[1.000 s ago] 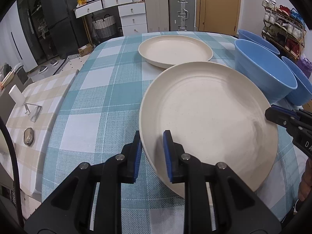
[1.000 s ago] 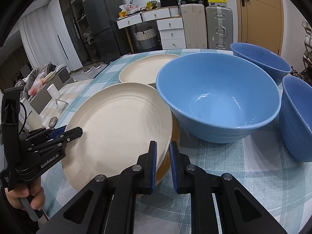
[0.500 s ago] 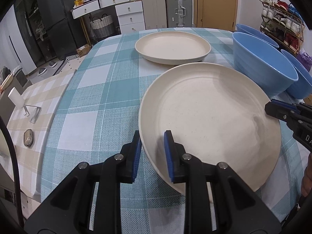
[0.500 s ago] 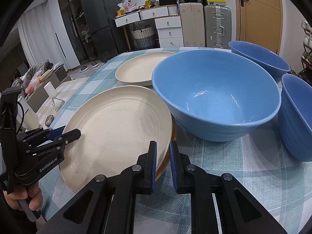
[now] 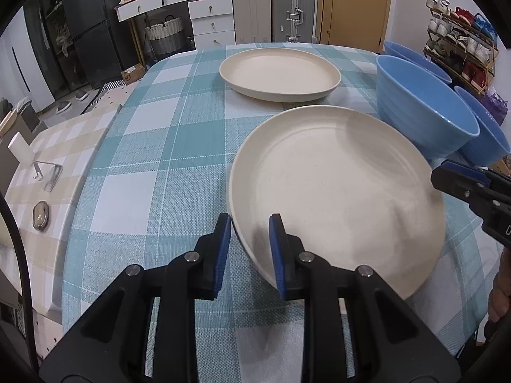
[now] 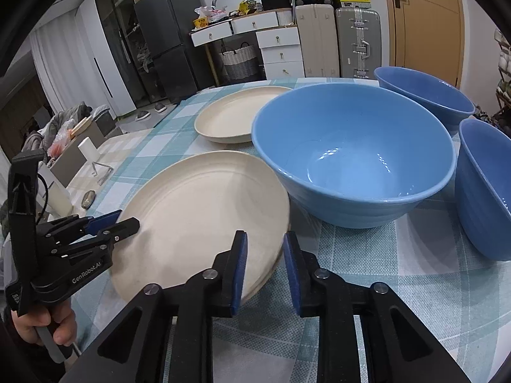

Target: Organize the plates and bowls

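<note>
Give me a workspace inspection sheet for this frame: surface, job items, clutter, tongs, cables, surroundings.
Surface: table under a teal checked cloth; a beige checked surface adjoins it.
Job's things: near cream plate lies in front of the tongs; far cream plate beyond it; three blue bowls, the big bowl nearest, the far bowl behind it, the side bowl at the right edge.
Clutter: small metal stand and a dark oval object on the beige surface.
Tongs: left tongs and right tongs both opening, each astride the near plate's rim, pads not pressing.
Cables: thin dark cord by the left tongs' body.
Surroundings: suitcases, drawers, fridge, shoe rack, door.
</note>
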Demonstrator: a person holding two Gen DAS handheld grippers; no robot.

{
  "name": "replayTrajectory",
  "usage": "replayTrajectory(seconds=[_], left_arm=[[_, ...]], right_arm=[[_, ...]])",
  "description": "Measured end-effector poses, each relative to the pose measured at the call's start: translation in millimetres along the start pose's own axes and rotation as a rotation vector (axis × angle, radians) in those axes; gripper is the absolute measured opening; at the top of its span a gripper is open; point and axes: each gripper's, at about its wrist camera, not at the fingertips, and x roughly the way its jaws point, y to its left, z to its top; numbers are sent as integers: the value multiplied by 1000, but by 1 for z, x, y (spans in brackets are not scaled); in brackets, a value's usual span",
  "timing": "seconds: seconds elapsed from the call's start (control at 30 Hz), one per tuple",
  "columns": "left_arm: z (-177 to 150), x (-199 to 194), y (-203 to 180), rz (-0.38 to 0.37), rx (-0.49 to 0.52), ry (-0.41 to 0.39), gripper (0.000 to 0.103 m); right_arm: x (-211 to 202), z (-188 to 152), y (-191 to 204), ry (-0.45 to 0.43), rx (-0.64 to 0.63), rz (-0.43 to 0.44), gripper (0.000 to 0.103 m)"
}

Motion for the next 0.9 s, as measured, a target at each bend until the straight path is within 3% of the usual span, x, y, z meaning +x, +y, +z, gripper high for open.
replayTrajectory(seconds=[0.07,0.17,0.23,0.37,0.43,0.53,0.67,0.77,0.9], left_arm=[[1,-6,1,-20,-11,-5,28],[2,-18,2,-26,-21,-26,42],[3,-28,3,-25,-26,-49,59],[8,-53,5,-28,-34,-110,73],[11,-63,6,-25,-39,-130,80],[17,-76,6,-23,-43,-151,81],[25,-89,5,-18,-44,-170,86],[32,-94,4,-12,-48,-185,103],[41,-99,4,-11,-60,-199,103]], right_arm=[[-5,0,3,-12,-8,7,40],[-13,1,7,-30,-18,22,49],[-19,2,10,-41,-27,21,55],[-35,5,17,-83,-46,29,89],[-44,8,22,-100,-62,31,91],[-56,13,27,-131,-83,13,100],[-69,25,31,-155,-100,15,102],[-75,35,31,-161,-112,26,103],[-83,51,30,-171,-123,48,103]])
